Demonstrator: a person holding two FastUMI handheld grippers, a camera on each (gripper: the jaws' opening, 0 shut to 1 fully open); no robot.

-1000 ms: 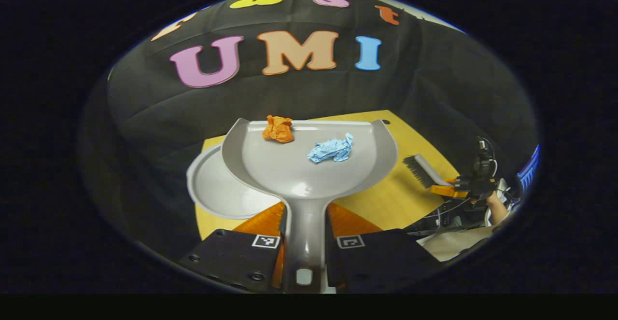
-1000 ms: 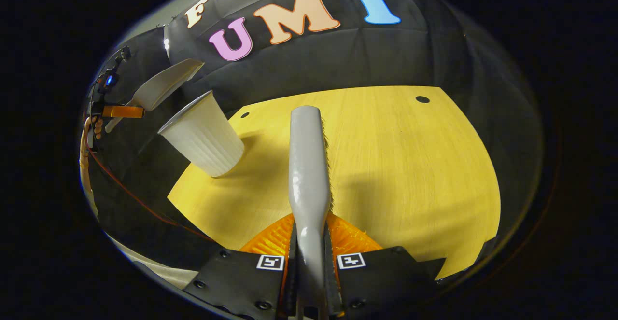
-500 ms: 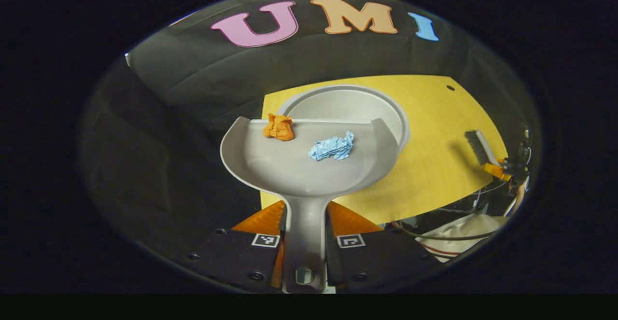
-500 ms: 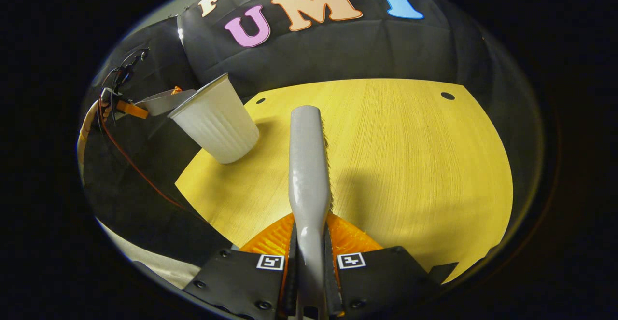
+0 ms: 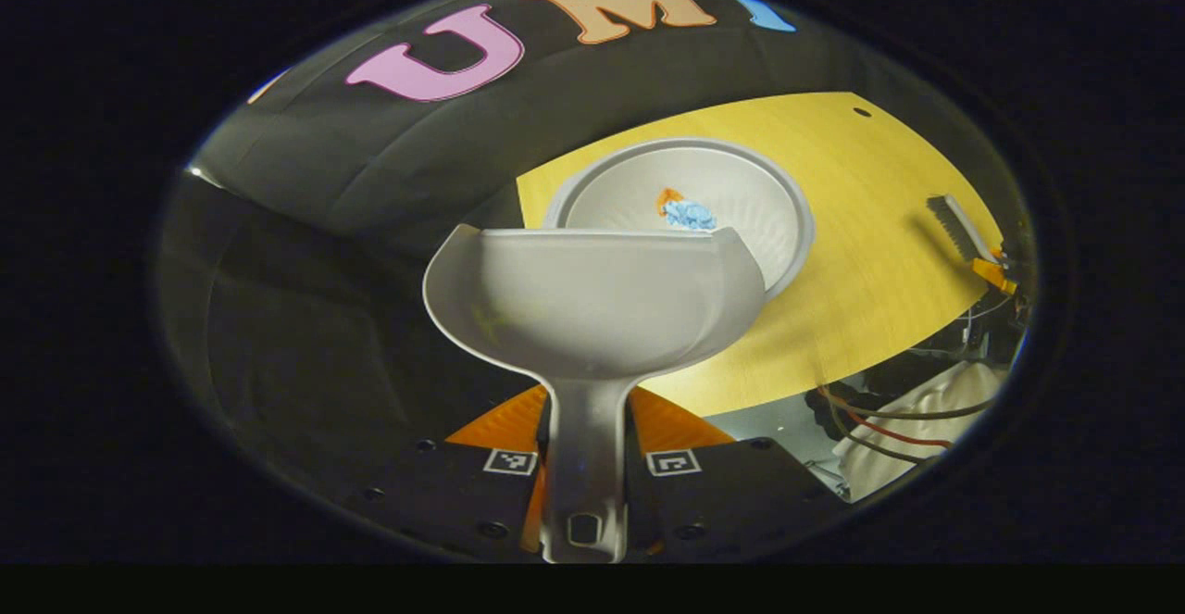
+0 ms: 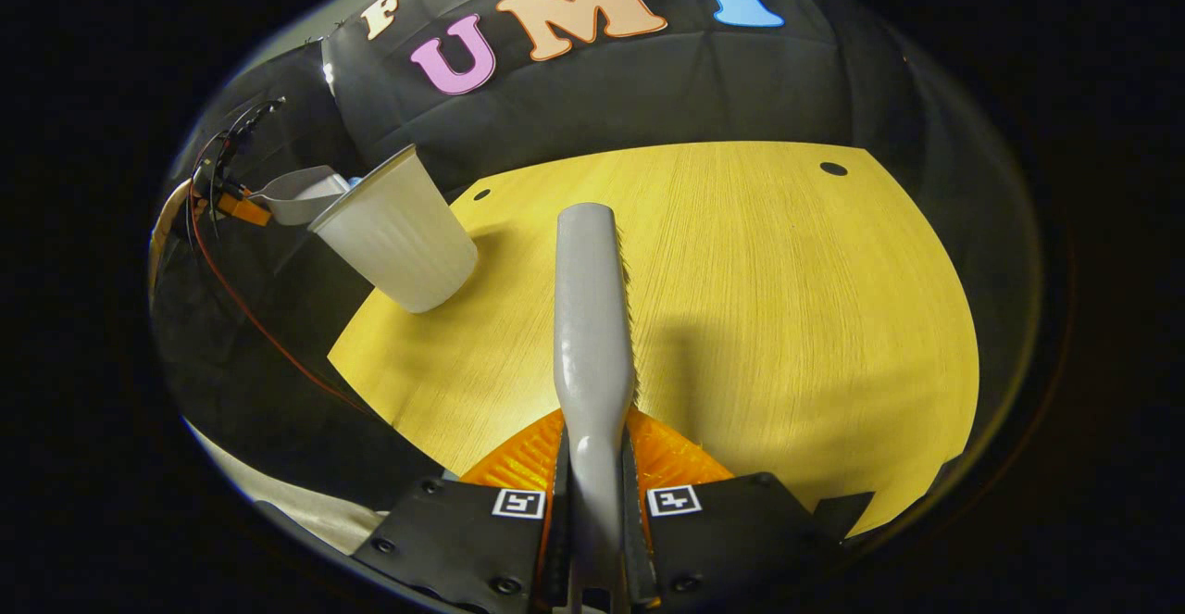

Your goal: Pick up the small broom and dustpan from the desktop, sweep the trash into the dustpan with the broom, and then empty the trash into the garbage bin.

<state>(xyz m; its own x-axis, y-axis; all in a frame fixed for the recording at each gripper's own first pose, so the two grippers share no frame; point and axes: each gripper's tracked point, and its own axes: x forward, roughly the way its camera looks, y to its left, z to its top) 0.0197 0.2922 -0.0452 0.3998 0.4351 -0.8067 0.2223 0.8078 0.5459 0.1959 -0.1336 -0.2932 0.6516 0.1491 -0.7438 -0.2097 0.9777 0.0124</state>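
My left gripper [image 5: 586,447] is shut on the handle of the grey dustpan [image 5: 592,304]. The pan is tipped forward over the white ribbed bin [image 5: 787,216], and its scoop holds nothing. A blue paper ball [image 5: 692,216] and an orange paper ball [image 5: 667,198] lie inside the bin. My right gripper [image 6: 592,494] is shut on the grey broom [image 6: 592,308], held above the yellow desktop [image 6: 787,318]. In the right gripper view the bin [image 6: 398,239] stands at the desk's left corner with the dustpan [image 6: 301,195] at its rim. The broom [image 5: 958,230] also shows far right in the left gripper view.
Black cloth walls the booth behind and left of the desk. Red and black cables [image 5: 879,419] and white fabric [image 5: 916,410] hang off the desk's near edge. Two small dark holes [image 6: 833,169] mark the desktop's far corners.
The dustpan has tilted forward over the bin, and both paper balls have slid out of it into the bin. The broom has barely moved.
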